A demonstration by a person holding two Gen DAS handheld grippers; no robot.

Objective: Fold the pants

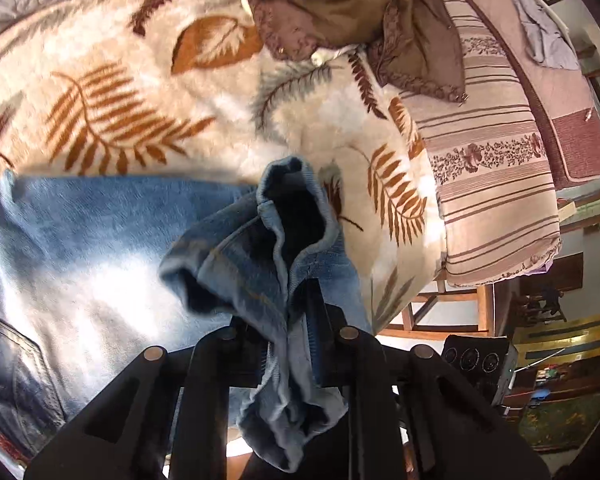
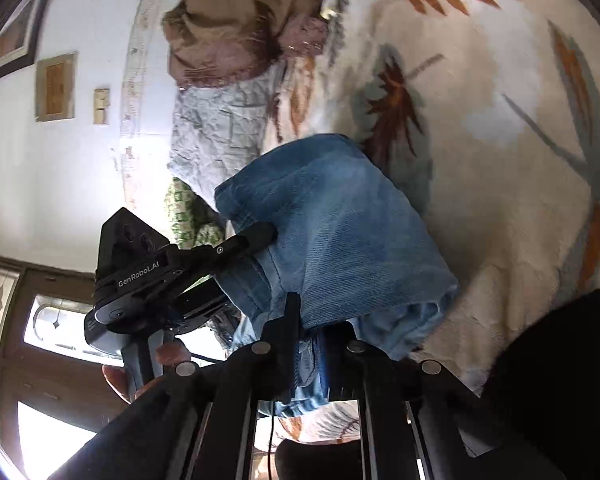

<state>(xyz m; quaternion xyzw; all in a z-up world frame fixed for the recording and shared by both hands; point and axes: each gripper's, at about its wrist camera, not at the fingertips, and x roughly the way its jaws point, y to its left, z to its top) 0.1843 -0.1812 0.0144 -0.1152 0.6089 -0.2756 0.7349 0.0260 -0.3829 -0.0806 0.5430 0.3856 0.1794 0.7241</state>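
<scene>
Blue denim pants [image 1: 79, 240] lie spread on a cream leaf-patterned blanket [image 1: 159, 100]. My left gripper [image 1: 295, 304] is shut on a bunched leg end of the pants, which stands up in a loop in front of the camera. My right gripper [image 2: 306, 320] is shut on another folded edge of the pants [image 2: 340, 232], lifted above the blanket [image 2: 500, 160]. The left gripper [image 2: 255, 236] shows in the right wrist view, clamped on the same denim just to the left.
A brown crumpled cloth [image 1: 340, 12] lies at the far end of the bed. A striped pink sheet [image 1: 492, 184] hangs over the bed's right edge. A quilted grey cover [image 2: 215, 128] lies by the wall. A window door [image 2: 27, 340] is behind.
</scene>
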